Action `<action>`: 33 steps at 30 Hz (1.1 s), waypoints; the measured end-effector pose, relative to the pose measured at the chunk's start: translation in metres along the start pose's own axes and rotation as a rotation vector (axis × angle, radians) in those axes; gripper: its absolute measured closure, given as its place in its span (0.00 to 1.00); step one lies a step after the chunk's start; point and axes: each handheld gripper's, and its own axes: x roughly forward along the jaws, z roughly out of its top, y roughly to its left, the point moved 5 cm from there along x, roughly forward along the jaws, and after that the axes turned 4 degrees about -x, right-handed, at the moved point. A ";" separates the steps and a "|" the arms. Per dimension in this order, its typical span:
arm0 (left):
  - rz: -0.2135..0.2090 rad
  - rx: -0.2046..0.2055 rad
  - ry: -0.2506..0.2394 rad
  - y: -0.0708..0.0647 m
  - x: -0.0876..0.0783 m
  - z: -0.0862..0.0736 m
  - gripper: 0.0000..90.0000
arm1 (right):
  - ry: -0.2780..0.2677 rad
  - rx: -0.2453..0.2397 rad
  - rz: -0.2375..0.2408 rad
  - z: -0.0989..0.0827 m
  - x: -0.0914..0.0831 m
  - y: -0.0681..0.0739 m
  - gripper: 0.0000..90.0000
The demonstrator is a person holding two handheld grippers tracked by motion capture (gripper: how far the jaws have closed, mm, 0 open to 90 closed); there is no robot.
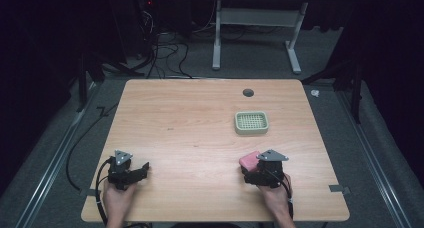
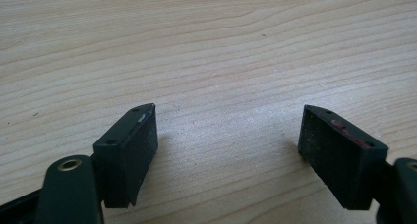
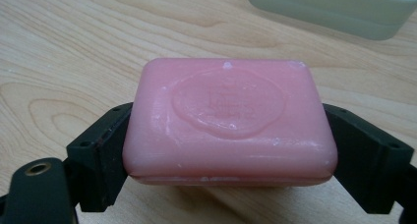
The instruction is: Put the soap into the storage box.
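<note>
A pink bar of soap with an oval stamp on top sits between the jaws of my right gripper, which press on both of its short sides. From above, the soap pokes out ahead of the right gripper near the table's front right. A pale green soap dish with a grid insert lies farther back, its edge showing beyond the soap. My left gripper rests at the front left, and its jaws stand wide apart over bare wood.
The wooden table has a dark round cable hole near its far edge. Cables trail off the front left corner. A white desk frame and tangled wires stand on the floor beyond.
</note>
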 end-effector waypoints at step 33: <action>0.000 0.001 0.003 0.000 0.000 0.000 0.26 | -0.085 0.011 -0.013 0.054 -0.012 -0.029 0.15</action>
